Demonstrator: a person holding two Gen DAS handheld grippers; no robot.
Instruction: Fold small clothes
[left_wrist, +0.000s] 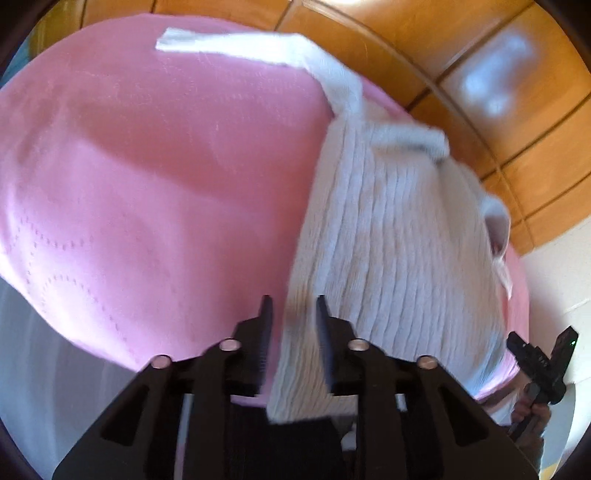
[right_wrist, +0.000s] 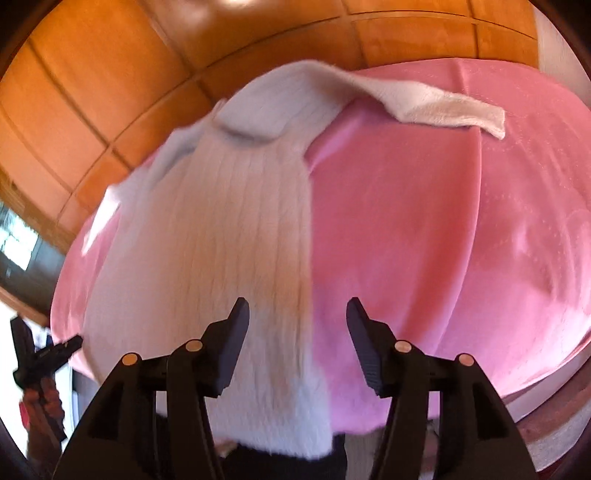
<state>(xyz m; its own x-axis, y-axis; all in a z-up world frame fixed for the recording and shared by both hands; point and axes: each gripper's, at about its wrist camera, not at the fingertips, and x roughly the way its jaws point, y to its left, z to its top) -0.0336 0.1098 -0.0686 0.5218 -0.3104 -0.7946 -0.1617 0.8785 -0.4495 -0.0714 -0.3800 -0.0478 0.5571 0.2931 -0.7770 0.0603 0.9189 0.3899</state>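
Note:
A small white ribbed knit garment (left_wrist: 399, 240) lies folded lengthwise on the pink cloth (left_wrist: 147, 166), one sleeve (left_wrist: 240, 44) stretched out sideways at the far end. My left gripper (left_wrist: 293, 301) stands slightly open over the garment's near folded edge. That edge runs between its fingers, with a gap showing beside the left pad. In the right wrist view the same garment (right_wrist: 207, 229) fills the left half of the pink cloth (right_wrist: 406, 240), its sleeve (right_wrist: 443, 107) reaching right. My right gripper (right_wrist: 297, 306) is wide open above the garment's near right edge and grips nothing.
Orange-brown wooden panels (left_wrist: 480, 74) lie beyond the cloth's far edge. Each view catches the other gripper held in a hand at the cloth's near corner: the right gripper (left_wrist: 539, 354) and the left gripper (right_wrist: 40, 358). A white surface (left_wrist: 37, 350) is at lower left.

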